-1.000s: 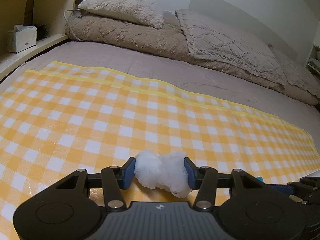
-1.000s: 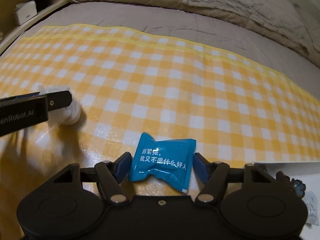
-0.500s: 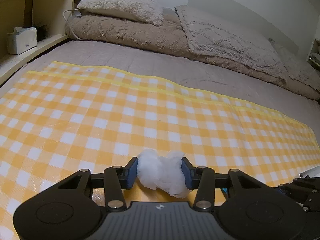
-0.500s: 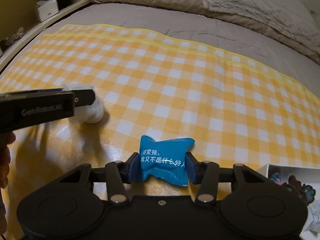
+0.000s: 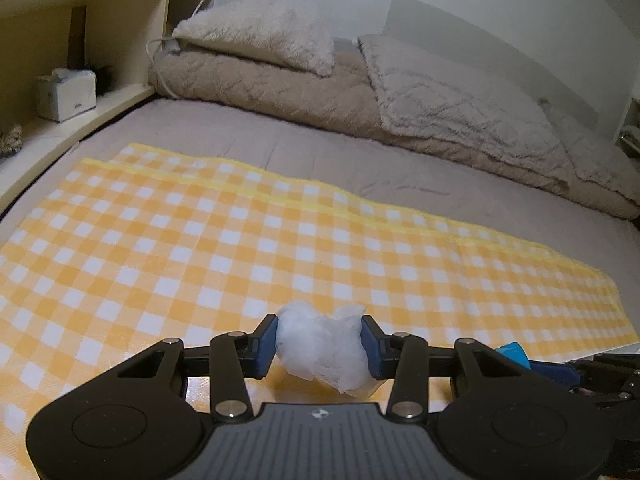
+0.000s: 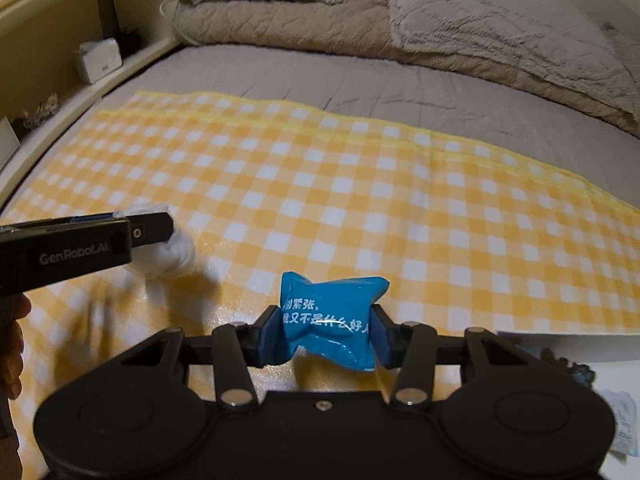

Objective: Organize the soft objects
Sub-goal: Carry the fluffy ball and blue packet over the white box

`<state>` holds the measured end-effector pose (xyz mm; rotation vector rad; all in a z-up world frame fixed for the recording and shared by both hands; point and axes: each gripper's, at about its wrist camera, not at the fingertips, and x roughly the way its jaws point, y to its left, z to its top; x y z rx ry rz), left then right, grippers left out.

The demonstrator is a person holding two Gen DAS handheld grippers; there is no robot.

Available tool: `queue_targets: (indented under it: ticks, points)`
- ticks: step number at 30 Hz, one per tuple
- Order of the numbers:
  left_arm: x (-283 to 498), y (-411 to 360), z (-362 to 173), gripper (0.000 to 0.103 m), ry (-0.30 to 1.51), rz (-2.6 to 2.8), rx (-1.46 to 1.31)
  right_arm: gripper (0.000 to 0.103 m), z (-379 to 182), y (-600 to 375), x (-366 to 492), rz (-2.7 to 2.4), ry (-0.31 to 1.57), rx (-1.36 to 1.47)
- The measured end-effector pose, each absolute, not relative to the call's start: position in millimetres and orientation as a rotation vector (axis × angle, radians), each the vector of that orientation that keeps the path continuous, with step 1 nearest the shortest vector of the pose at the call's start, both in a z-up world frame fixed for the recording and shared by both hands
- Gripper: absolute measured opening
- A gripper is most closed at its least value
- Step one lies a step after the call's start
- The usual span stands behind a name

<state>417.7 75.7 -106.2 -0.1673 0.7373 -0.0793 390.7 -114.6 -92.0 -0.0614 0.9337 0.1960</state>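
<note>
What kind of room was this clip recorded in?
Most likely a bedroom. The work surface is a bed covered partly by a yellow checked cloth, with pillows and a folded quilted blanket at its head, and a bedside shelf holding a tissue box.

Dim warm light, fisheye-warped edges.

Checked cloth (image 5: pixel 200 248) over grey bed (image 5: pixel 320 160)

right gripper (image 6: pixel 324 332) has closed on the blue packet (image 6: pixel 330 316) and lifted it off the checkered cloth (image 6: pixel 360 192); left gripper (image 5: pixel 320 344) has raised the white wad (image 5: pixel 324 346) too.
</note>
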Motion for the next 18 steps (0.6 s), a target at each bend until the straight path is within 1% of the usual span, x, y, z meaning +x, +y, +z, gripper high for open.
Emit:
queue_targets:
  ticks: [4, 18]
  points:
    - [403, 60, -86, 0.045, 0.705, -0.098, -0.115, 0.049, -74, -125, 382, 0.192, 0.9, -0.044]
    - [360, -2, -20, 0.045, 0.612, -0.238, -0.142, 0.049, -6, -193, 340, 0.136, 0.77, 0.017]
